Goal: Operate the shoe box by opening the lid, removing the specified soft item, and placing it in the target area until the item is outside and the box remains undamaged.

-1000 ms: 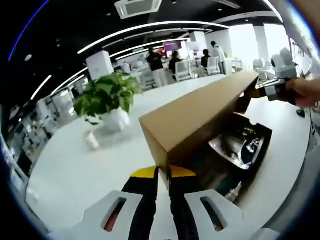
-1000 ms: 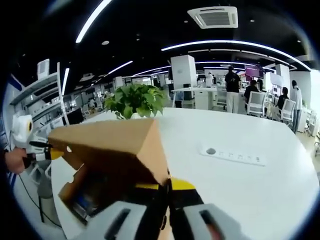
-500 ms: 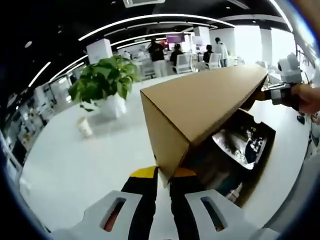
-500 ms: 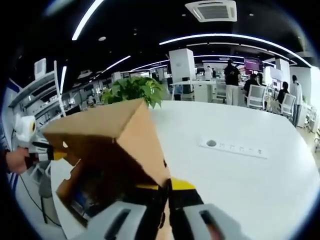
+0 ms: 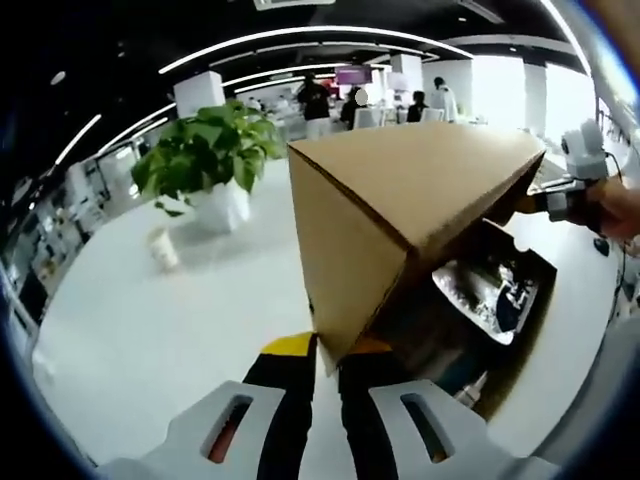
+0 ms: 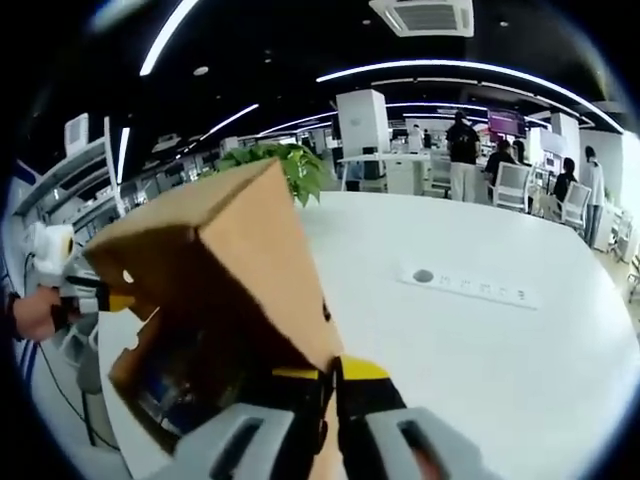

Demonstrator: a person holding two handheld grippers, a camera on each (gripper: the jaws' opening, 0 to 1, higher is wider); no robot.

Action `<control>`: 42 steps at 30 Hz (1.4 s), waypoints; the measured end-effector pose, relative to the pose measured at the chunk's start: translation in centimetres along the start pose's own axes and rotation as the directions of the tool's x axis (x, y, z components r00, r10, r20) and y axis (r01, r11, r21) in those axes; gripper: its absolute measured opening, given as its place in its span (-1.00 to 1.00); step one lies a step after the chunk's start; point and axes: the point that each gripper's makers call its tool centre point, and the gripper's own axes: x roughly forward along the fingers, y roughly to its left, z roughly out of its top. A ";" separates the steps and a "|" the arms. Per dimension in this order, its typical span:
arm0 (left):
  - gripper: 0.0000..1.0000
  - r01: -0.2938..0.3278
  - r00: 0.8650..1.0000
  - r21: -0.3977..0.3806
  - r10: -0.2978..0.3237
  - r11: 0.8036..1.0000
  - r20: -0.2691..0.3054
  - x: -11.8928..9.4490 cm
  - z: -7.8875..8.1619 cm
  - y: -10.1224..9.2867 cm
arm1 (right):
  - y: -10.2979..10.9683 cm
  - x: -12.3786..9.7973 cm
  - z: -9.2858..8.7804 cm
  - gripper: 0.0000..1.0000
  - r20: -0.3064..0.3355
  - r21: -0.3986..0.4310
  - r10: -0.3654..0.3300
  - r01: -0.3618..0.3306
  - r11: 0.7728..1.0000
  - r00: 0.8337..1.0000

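White table [image 5: 180, 330], shoe box [image 5: 500, 330], potted plant [image 5: 205, 170], cup [image 5: 160, 247]

Left gripper [image 5: 326, 352]: black jaws, yellow tips, on a pale grey body with two oval slots showing red inside. Right gripper [image 6: 331, 385]: same build, same colours.

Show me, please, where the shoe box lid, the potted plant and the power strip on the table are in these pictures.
shoe box lid [image 5: 420, 190]: left gripper view, on its broad brown top panel.
potted plant [image 5: 195, 160]: left gripper view, on the green leaves above the white pot.
power strip [image 6: 470, 287]: right gripper view, on the middle of its white body.
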 end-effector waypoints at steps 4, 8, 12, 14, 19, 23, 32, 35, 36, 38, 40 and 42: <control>-0.91 0.011 1.000 -0.018 -0.011 1.000 -0.005 -0.1 -0.1 0.0 | 0.2 -0.3 -0.2 -1.00 -0.006 0.013 -0.008 0.008 1.000 1.000; -0.91 0.025 1.000 -0.049 -0.025 0.998 -0.005 -0.2 -0.1 -0.1 | 0.3 -0.6 -0.4 -1.00 -0.013 0.033 -0.018 0.018 0.999 1.000; -0.92 0.024 1.000 -0.064 -0.025 0.998 -0.009 -0.3 -0.1 -0.1 | 0.4 -1.1 -0.7 -1.00 -0.028 0.022 -0.010 0.011 1.000 1.000; -0.92 0.025 1.000 -0.065 -0.026 0.998 -0.013 -0.4 -0.2 -0.2 | 0.5 -1.4 -0.8 -1.00 -0.035 0.017 -0.009 0.009 1.000 0.999; -0.93 0.036 0.999 -0.064 -0.038 0.997 -0.034 -0.7 -0.4 -0.5 | 0.7 -2.1 -1.3 -1.00 -0.043 0.014 -0.009 0.010 1.000 0.999; -0.93 0.043 0.998 -0.053 -0.045 0.998 -0.050 -1.4 -0.8 -0.8 | 1.0 -2.6 -1.6 -1.00 -0.048 0.019 -0.013 0.014 1.000 0.999; -0.93 0.049 0.997 -0.063 -0.052 0.997 -0.052 -2.1 -1.4 -0.9 | 1.3 -3.2 -2.0 -1.00 -0.053 0.019 -0.006 0.007 1.000 0.999; -0.93 0.048 0.997 -0.063 -0.051 0.997 -0.053 -1.8 -1.3 -0.8 | 1.2 -2.9 -1.9 -1.00 -0.052 0.019 -0.007 0.008 1.000 0.999; -0.93 0.049 0.997 -0.063 -0.052 0.997 -0.052 -1.8 -1.3 -0.7 | 1.1 -2.8 -1.8 -1.00 -0.051 0.020 -0.007 0.008 1.000 0.999; -0.93 0.050 0.997 -0.061 -0.053 0.997 -0.049 -1.7 -1.2 -0.7 | 1.0 -2.7 -1.6 -1.00 -0.050 0.022 -0.005 0.006 1.000 0.999; -0.93 0.049 0.998 -0.054 -0.052 0.997 -0.047 -1.6 -1.1 -0.7 | 0.9 -2.6 -1.5 -1.00 -0.051 0.000 -0.007 0.007 1.000 0.999; -0.93 0.048 0.998 -0.059 -0.050 0.997 -0.043 -1.4 -0.9 -0.5 | 0.9 -2.5 -1.5 -1.00 -0.052 -0.010 -0.007 0.007 1.000 0.999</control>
